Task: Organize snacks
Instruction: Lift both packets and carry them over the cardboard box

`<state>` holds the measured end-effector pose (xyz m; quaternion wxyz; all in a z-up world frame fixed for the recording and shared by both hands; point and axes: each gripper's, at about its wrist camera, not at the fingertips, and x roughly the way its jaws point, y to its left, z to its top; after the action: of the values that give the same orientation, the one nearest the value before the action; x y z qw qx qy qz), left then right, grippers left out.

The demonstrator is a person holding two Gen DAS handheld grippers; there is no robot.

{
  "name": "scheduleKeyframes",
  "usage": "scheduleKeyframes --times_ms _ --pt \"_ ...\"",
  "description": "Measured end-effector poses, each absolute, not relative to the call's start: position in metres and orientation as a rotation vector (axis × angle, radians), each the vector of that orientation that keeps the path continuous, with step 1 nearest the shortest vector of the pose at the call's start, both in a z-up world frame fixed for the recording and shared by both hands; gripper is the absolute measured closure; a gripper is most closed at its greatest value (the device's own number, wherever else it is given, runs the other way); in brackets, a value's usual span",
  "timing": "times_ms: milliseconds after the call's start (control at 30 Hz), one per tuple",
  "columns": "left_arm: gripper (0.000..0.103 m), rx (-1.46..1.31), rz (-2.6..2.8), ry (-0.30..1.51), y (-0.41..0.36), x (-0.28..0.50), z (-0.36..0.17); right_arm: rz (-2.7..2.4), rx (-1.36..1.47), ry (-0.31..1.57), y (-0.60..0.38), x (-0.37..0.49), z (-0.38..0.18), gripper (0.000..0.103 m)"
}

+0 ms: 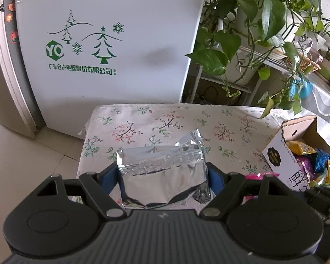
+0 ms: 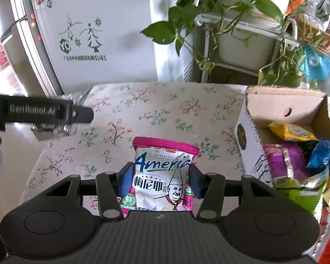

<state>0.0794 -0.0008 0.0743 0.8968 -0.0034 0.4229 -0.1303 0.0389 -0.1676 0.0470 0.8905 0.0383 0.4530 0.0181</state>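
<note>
My left gripper [image 1: 164, 176] is shut on a silver foil packet [image 1: 160, 158], with a blue pad pressed on each side. The packet hangs above the floral tablecloth [image 1: 165, 121]. In the right wrist view my right gripper [image 2: 160, 180] is shut on a pink and white snack packet [image 2: 162, 154] showing a chef drawing, lifted off the cloth [image 2: 156, 105]. One of the left gripper's fingers [image 2: 81, 115] reaches in from the left of that view. An open cardboard box [image 2: 281, 103] holding several bright snack bags stands at the table's right; the left wrist view shows the box [image 1: 297, 127] too.
A white fridge [image 1: 110, 44] with green tree prints stands behind the table. Trailing green plants [image 1: 242, 44] on a metal rack fill the back right. Pale tiled floor [image 1: 33, 154] lies past the table's left edge.
</note>
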Motion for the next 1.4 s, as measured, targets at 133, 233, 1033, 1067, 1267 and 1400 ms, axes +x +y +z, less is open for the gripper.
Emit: scheduleKeyframes --times_ms 133,233,1033,1067,1267,1400 --pt "0.022 -0.003 -0.265 0.882 -0.002 0.069 0.072 0.036 0.091 0.921 -0.173 0.036 0.055 0.044" --pt "0.022 -0.009 -0.265 0.896 -0.003 0.061 0.068 0.035 0.095 0.909 -0.175 0.033 0.06 0.044" --pt "0.022 -0.029 -0.223 0.794 -0.009 0.004 0.081 0.04 0.125 0.812 -0.205 0.008 0.101 0.044" --pt "0.022 -0.027 -0.225 0.789 -0.011 0.003 0.083 0.037 0.127 0.803 -0.208 0.007 0.104 0.044" --pt "0.022 -0.035 -0.258 0.773 -0.03 -0.005 0.095 0.019 0.162 0.737 -0.227 0.003 0.131 0.044" --pt "0.022 -0.058 -0.277 0.753 -0.047 -0.006 0.108 0.0 0.169 0.691 -0.24 -0.001 0.147 0.044"
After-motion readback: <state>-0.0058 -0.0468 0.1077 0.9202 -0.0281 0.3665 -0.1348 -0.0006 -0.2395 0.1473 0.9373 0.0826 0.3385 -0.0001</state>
